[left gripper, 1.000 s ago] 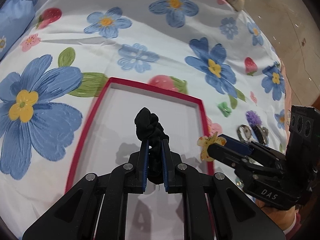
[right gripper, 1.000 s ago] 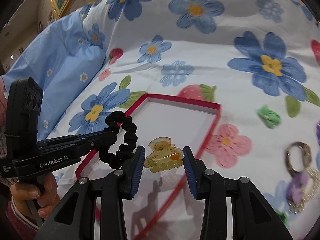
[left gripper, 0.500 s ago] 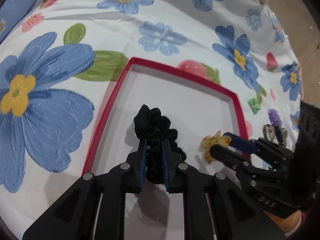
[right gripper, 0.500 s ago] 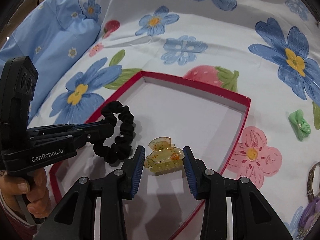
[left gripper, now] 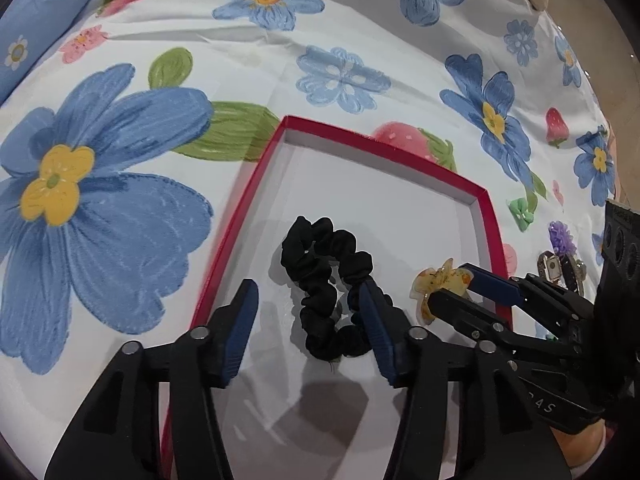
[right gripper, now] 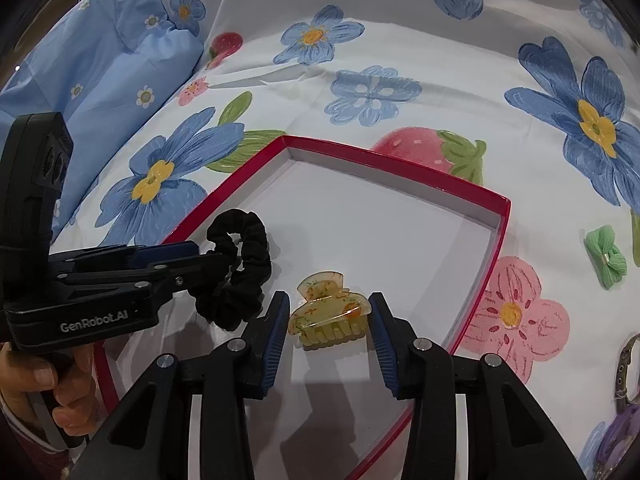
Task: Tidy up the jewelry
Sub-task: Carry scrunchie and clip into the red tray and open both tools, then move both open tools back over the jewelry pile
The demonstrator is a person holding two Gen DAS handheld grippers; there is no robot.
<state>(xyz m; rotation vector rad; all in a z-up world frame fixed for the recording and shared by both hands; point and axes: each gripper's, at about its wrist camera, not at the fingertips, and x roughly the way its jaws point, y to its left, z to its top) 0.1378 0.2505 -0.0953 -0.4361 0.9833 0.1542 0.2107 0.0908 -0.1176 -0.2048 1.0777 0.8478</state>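
Observation:
A red-rimmed tray (left gripper: 380,136) (right gripper: 400,164) with a white floor lies on the flowered bedspread. A black scrunchie (left gripper: 320,280) (right gripper: 240,276) rests on its floor between the fingers of my left gripper (left gripper: 306,300) (right gripper: 208,256). Those jaws are opening, and the scrunchie only brushes the right finger. A translucent yellow claw clip (right gripper: 328,316) (left gripper: 440,280) sits on the tray floor between the pads of my right gripper (right gripper: 329,312) (left gripper: 446,284). The right jaws are opening too, and the pads stand just beside the clip.
To the right of the tray lie a green bow (left gripper: 522,210) (right gripper: 606,258), a purple flower piece (left gripper: 560,236) and a buckled strap (right gripper: 628,368). A blue pillow (right gripper: 100,60) rises at the far left. A person's hand (right gripper: 40,380) holds the left gripper's handle.
Both grippers came down toward the tray. The left jaws sprang apart and let go of the scrunchie, which now lies on the tray floor. The right jaws widened slightly around the clip.

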